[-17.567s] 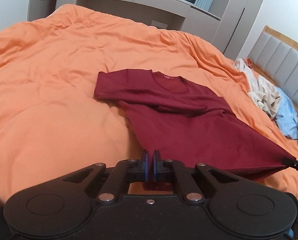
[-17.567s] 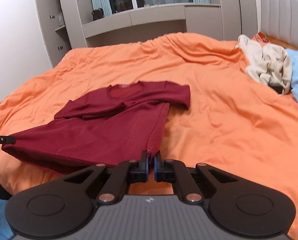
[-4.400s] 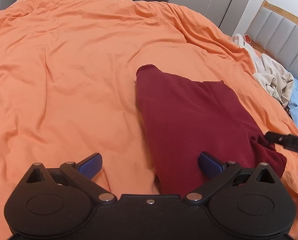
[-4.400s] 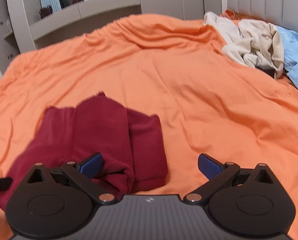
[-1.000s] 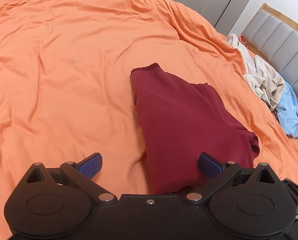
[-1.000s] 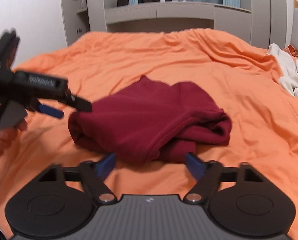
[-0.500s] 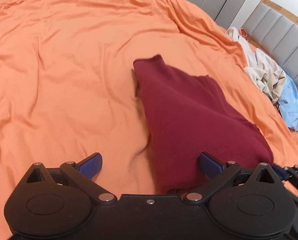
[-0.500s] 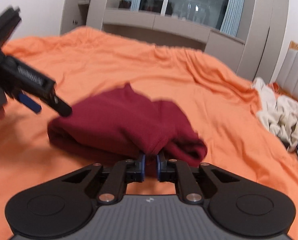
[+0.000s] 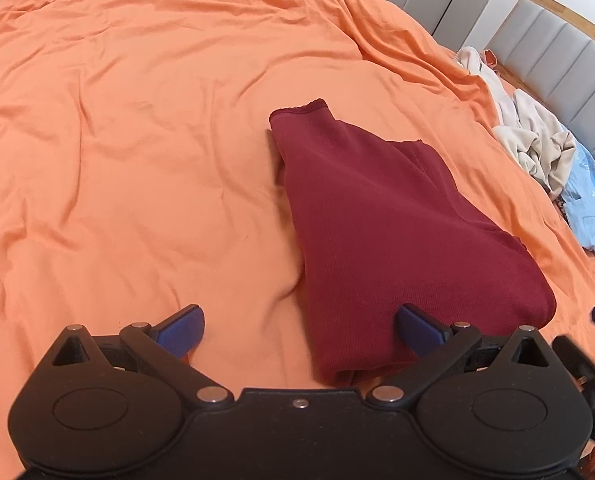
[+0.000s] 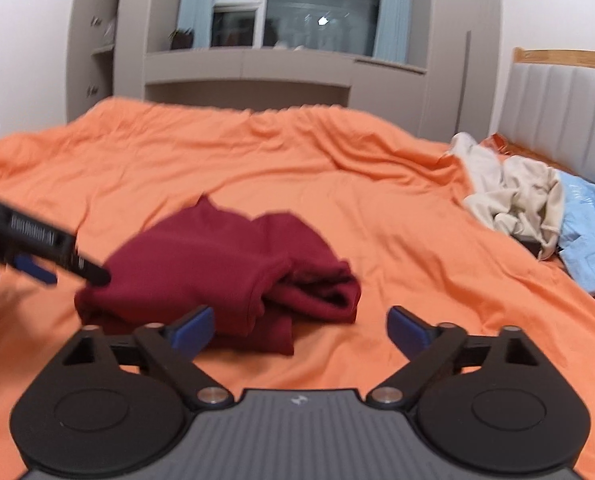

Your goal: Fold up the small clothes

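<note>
- The maroon shirt (image 9: 381, 236) is folded into a bundle, lying on the bed's orange duvet (image 9: 137, 140).
- Its near edge is hidden behind the left hand-held gripper (image 9: 299, 326), which is spread wide, holding nothing.
- Right hand-held gripper (image 10: 300, 326) is also released; its view is blurry.
- Beige and blue clothes pile (image 10: 537, 208) sits by the headboard, partly cut off.

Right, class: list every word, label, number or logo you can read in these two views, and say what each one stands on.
Left hand-held gripper, side label: white print, too blurred to read.
Right hand-held gripper, grey body: a small pale logo mark, no letters legible.
Light blue garment: faint print, too small and blurred to read.
Dark red folded shirt and orange duvet: no text.
</note>
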### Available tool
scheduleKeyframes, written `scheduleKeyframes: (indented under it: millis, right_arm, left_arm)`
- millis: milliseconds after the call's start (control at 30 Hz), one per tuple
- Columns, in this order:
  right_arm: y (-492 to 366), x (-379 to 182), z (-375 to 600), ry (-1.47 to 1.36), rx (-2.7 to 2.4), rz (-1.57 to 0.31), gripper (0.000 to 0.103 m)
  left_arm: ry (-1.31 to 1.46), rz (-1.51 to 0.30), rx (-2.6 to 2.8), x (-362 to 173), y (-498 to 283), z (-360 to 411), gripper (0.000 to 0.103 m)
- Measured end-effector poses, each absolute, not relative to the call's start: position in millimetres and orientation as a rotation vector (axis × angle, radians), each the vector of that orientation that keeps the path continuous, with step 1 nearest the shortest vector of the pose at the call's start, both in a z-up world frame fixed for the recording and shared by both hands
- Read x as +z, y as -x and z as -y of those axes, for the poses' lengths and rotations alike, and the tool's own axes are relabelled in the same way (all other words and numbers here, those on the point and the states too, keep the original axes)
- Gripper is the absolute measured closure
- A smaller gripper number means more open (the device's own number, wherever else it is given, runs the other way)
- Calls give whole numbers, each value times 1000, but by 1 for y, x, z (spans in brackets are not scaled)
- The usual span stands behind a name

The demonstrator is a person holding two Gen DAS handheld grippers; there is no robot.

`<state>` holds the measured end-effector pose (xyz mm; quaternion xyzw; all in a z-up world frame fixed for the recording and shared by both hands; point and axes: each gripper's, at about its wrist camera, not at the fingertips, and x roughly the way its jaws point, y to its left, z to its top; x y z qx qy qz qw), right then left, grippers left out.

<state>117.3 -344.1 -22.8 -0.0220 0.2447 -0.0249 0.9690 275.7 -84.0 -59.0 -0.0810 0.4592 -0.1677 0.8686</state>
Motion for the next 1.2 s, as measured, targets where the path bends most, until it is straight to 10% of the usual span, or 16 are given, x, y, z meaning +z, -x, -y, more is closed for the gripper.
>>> scheduleKeyframes:
  millis: [1200]
  right_arm:
    - [-175,-26,409,-228,80,-629,0]
  left_arm:
    - [217,-960,-448,-69,-339,85,0]
